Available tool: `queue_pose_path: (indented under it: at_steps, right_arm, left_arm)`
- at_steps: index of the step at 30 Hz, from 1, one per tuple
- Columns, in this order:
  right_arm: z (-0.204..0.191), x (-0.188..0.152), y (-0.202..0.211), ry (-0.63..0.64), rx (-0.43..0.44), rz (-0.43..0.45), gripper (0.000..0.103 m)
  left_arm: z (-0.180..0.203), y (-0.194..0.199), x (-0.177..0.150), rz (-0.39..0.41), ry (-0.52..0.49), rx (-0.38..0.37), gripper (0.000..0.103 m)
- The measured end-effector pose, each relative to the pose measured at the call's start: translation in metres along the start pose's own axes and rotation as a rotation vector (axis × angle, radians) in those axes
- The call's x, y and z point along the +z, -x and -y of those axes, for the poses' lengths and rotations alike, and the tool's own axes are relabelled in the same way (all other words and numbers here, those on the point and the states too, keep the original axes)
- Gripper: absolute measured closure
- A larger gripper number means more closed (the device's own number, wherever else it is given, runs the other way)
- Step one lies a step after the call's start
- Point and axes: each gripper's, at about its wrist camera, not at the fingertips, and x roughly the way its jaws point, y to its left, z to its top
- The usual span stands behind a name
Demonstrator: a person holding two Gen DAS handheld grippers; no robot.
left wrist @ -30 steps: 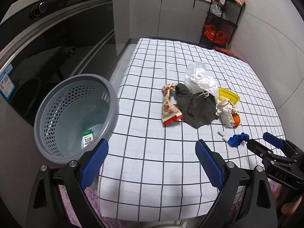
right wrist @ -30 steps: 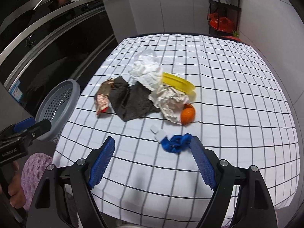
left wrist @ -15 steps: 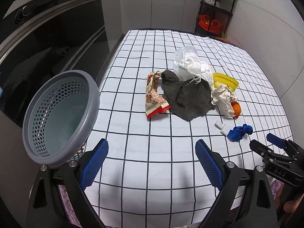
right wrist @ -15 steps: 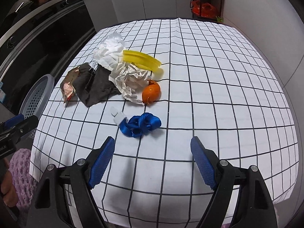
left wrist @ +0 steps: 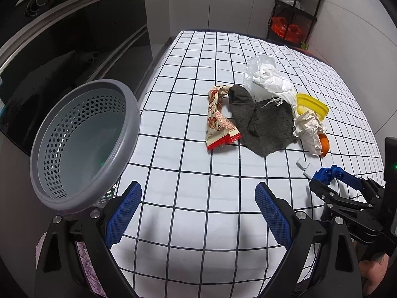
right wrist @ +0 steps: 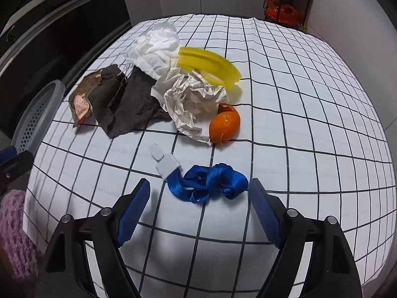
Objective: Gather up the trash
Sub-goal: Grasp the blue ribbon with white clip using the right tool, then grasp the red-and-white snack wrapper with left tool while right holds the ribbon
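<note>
1. Your right gripper (right wrist: 198,208) hangs with its fingers spread wide and nothing between the pads; the blue strap (right wrist: 208,182) lies on the checked tablecloth (right wrist: 310,129) just ahead of the tips.
2. Your left gripper (left wrist: 198,211) is also spread apart and empty, low over the near edge of the cloth.
3. The grey perforated basket (left wrist: 82,146) sits tilted at the left edge of the cloth, beside your left gripper's left finger.
4. Beyond the strap lies its white tag (right wrist: 165,162), then the orange peel (right wrist: 224,124), touching the crumpled paper (right wrist: 191,99).
5. Left of the paper lies the dark cloth (right wrist: 129,101), overlapping the snack wrapper (right wrist: 82,101).
6. Farthest from the strap are the yellow plastic piece (right wrist: 211,64) and the white tissue in clear plastic (right wrist: 156,47), both touching the pile.
</note>
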Motion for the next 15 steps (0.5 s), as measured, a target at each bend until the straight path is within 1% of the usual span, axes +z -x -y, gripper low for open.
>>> queue_pose_path:
  at_steps: [3, 4, 6, 7, 8, 9, 11, 12, 15]
  right_arm:
    - [-0.004, 0.000, -0.005, 0.013, -0.002, -0.004, 0.026]
    - [-0.005, 0.000, -0.005, 0.020, -0.007, -0.002, 0.027]
    - [-0.008, 0.000, -0.006, 0.039, -0.021, 0.001, 0.039]
    - [-0.010, 0.000, -0.005, 0.047, -0.015, 0.002, 0.041]
    - [-0.011, 0.000, -0.005, 0.055, -0.009, 0.003, 0.046]
    - [-0.013, 0.001, -0.004, 0.066, -0.003, 0.004, 0.056]
    - [-0.015, 0.001, -0.002, 0.082, 0.007, 0.005, 0.069]
    - [-0.014, 0.001, -0.001, 0.080, 0.032, 0.006, 0.074]
    - [-0.015, 0.001, 0.003, 0.067, 0.068, 0.007, 0.079]
  left_arm:
    - [-0.003, -0.001, 0.000, -0.001, 0.008, 0.000, 0.012]
    - [-0.004, -0.001, 0.000, -0.002, 0.011, 0.000, 0.012]
    - [-0.006, -0.002, 0.001, -0.004, 0.018, -0.002, 0.012]
    - [-0.006, -0.002, 0.001, -0.005, 0.019, -0.003, 0.012]
    - [-0.007, -0.002, 0.002, -0.005, 0.022, -0.003, 0.012]
    - [-0.007, -0.003, 0.003, -0.004, 0.024, -0.004, 0.012]
    - [-0.007, -0.004, 0.005, -0.001, 0.027, -0.005, 0.012]
    - [-0.008, -0.005, 0.006, 0.001, 0.028, -0.005, 0.012]
    - [-0.007, -0.009, 0.014, 0.005, 0.034, -0.007, 0.012]
